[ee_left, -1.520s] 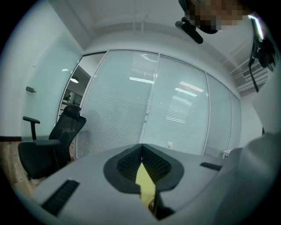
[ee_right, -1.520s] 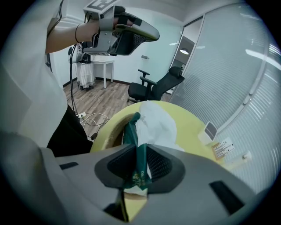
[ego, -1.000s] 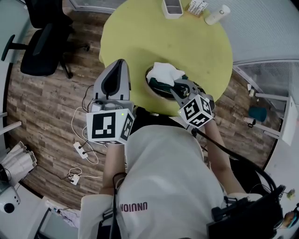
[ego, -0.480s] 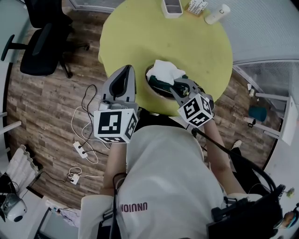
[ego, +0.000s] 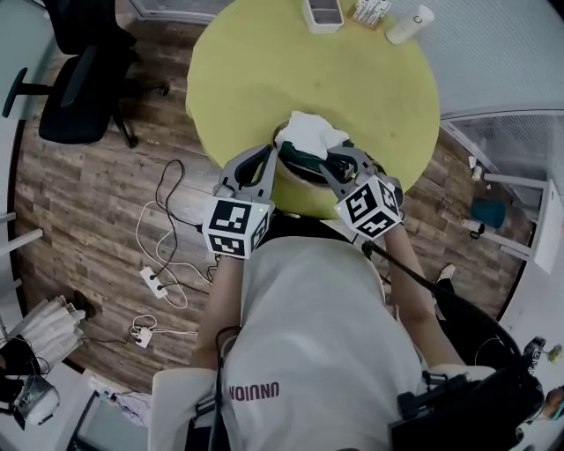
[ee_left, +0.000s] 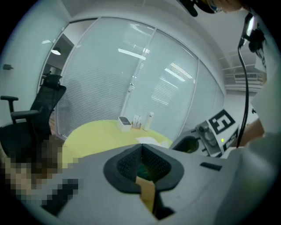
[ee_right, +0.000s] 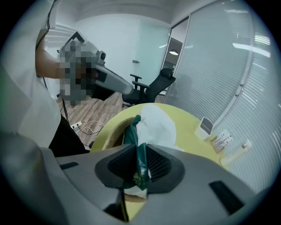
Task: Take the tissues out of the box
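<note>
Right gripper [ee_right: 139, 151] grips 1 green pack [ee_right: 131, 132]; 1 tissue [ee_right: 158, 125] protrudes.

the broad middle of the yellow table [ego: 352, 84] is lying bare, giving open room beyond the green tissue pack [ego: 304, 163]; a white case [ego: 324, 13], small packets [ego: 374, 11] and a white bottle [ego: 410, 26] are crowding only its far rim; the pack is sitting at the near edge, its white tissue [ego: 310, 135] lying open from above; the right gripper [ego: 333, 163], clamping the wrapper, is closing off the pack's right side; the left gripper [ego: 267, 151], jaws together, is standing just beside its left; an office chair [ego: 84, 84] and cables [ego: 163, 251] are occupying the floor to the left; a glass partition [ego: 502, 62] is bounding the right
</note>
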The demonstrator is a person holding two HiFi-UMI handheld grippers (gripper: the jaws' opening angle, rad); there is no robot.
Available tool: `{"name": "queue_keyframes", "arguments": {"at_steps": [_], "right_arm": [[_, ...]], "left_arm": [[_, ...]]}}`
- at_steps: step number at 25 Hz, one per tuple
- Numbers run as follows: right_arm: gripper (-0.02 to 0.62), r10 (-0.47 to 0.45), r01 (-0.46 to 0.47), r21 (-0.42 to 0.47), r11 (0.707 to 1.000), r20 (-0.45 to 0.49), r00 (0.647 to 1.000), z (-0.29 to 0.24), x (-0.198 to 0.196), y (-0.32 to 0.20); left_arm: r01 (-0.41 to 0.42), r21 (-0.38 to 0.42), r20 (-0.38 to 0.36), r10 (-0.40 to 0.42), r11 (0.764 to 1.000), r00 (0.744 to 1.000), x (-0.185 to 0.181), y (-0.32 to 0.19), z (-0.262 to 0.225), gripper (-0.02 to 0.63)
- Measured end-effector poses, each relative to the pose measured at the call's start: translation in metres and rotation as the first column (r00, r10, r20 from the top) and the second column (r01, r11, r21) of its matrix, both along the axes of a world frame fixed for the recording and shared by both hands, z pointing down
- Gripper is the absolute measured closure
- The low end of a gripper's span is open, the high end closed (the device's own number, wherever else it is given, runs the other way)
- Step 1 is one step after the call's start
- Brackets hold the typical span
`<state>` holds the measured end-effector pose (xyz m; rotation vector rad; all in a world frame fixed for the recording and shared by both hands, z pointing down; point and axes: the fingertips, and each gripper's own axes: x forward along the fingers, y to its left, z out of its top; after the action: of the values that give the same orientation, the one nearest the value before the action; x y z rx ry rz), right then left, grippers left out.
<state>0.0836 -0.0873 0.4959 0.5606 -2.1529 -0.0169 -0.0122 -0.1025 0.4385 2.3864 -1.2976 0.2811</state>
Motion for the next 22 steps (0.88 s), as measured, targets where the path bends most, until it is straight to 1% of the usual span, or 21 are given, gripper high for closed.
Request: {"name": "queue_keyframes", "arguments": {"at_steps": [2, 4, 6, 8, 10, 14, 18, 22], "right_arm": [[0.508, 0.001, -0.001, 0.001, 1.000, 0.002, 1.000, 0.000, 0.000, 0.000], [0.508, 0.002, -0.002, 0.002, 1.000, 0.003, 1.000, 0.000, -0.001, 0.000], [0.508, 0.003, -0.003, 0.003, 1.000, 0.003, 1.000, 0.000, -0.001, 0.001], [0.508, 0.002, -0.002, 0.003, 1.000, 0.003, 1.000, 0.001, -0.002, 0.002], [0.508, -0.001, 0.001, 0.001, 1.000, 0.004, 1.000, 0.000, -0.002, 0.003], [0.509, 0.005, -0.005, -0.001, 1.000, 0.029, 1.000, -0.008, -0.001, 0.001], [0.509, 0.003, -0.003, -0.002, 1.000, 0.027, 1.000, -0.009, -0.001, 0.001], [0.509, 0.012, -0.012, 0.005, 1.000, 0.027, 1.000, -0.010, 0.001, 0.001]], "left_arm": [[-0.087, -0.041, 0.039, 0.088, 0.995, 0.995, 0.015, 0.009, 0.019, 0.592], [-0.155, -0.093, 0.095, 0.163, 0.984, 0.982, 0.028, 0.017, 0.039, 0.592], [-0.210, -0.132, 0.153, 0.229, 0.969, 0.961, 0.039, 0.026, 0.056, 0.592], [-0.243, -0.159, 0.178, 0.270, 0.957, 0.946, 0.046, 0.033, 0.068, 0.592], [-0.252, -0.184, 0.185, 0.286, 0.950, 0.940, 0.049, 0.037, 0.077, 0.592], [-0.261, -0.218, 0.222, 0.308, 0.940, 0.925, 0.051, 0.039, 0.089, 0.592], [-0.243, -0.222, 0.176, 0.284, 0.944, 0.943, 0.049, 0.039, 0.092, 0.592], [-0.219, -0.215, 0.151, 0.253, 0.952, 0.955, 0.046, 0.034, 0.087, 0.592]]}}
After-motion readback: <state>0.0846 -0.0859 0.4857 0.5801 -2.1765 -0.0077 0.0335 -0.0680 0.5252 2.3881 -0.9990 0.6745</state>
